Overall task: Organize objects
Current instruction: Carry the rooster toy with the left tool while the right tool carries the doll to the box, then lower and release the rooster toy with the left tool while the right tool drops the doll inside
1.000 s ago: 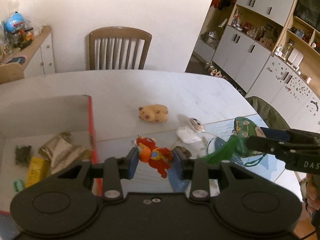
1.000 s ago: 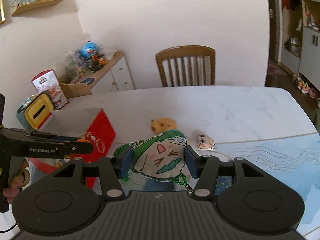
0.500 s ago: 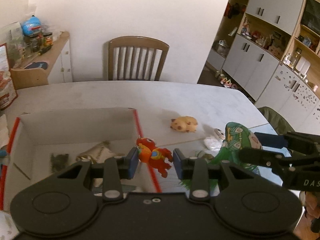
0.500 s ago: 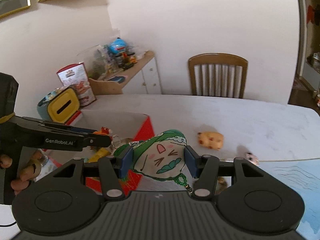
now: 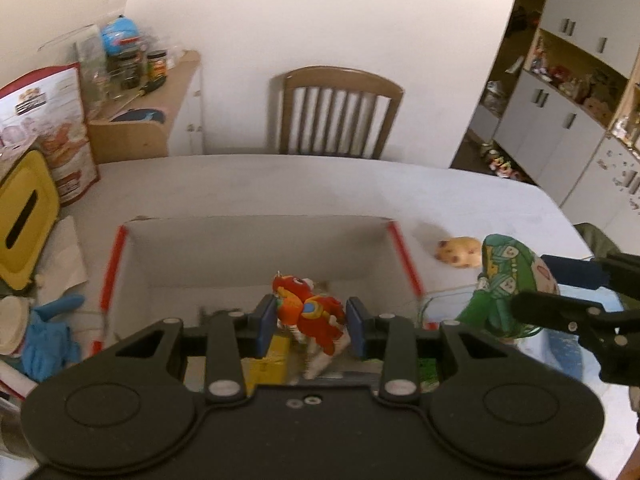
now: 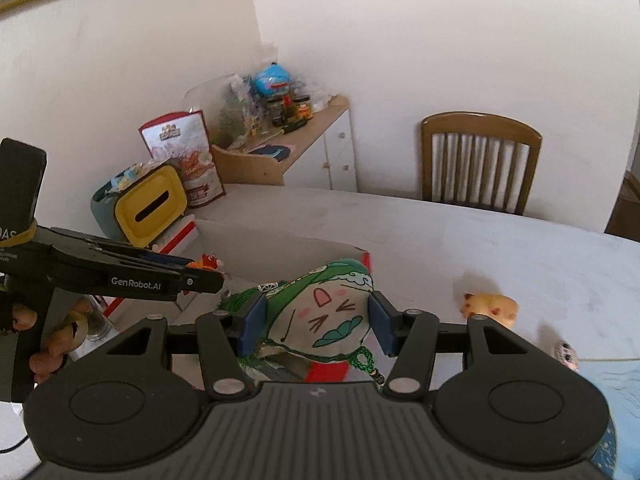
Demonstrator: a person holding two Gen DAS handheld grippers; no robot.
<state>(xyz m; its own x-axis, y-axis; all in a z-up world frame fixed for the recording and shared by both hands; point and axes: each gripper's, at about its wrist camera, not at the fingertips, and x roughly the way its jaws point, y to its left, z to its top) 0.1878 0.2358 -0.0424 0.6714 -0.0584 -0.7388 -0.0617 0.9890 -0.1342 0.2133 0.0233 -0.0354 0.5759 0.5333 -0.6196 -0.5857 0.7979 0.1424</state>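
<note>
Green printed cloth pouch (image 6: 332, 316): soft, matt weave. Red-edged white cardboard box (image 5: 256, 240): matt paper board. Pale marbled tabletop (image 5: 280, 184): smooth.

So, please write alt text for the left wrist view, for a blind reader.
The left gripper holds a red toy above an open box on a white table. At the right, the right gripper holds a green pouch.

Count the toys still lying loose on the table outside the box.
2: a tan spotted plush right of the box, and a small big-eyed figure nearer, by the blue mat. Others may be hidden behind the grippers.
</note>
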